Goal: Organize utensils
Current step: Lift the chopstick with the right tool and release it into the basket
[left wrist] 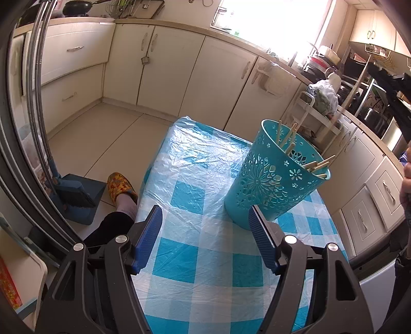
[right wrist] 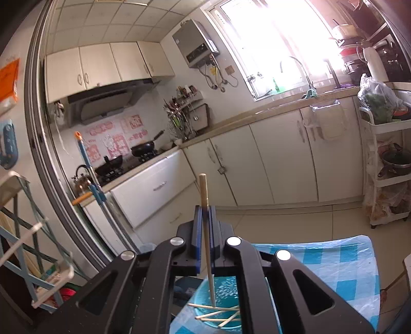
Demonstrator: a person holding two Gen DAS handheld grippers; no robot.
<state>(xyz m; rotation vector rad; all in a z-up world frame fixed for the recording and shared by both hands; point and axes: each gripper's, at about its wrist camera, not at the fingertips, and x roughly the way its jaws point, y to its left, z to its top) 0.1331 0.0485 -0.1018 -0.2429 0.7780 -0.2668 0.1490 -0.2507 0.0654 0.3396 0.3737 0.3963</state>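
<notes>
The right gripper (right wrist: 204,209), clamped on an upright chopstick (right wrist: 205,205), hangs directly above the turquoise holder (right wrist: 226,287); the left gripper (left wrist: 205,218) gapes empty.

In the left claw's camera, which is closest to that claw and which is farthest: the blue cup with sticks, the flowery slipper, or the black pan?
From the left claw:
1. Blue cup, just beyond the right finger, on the checked table.
2. Flowery slipper, down on the floor to the left.
3. Black pan, far off on the counter, top left.
</notes>
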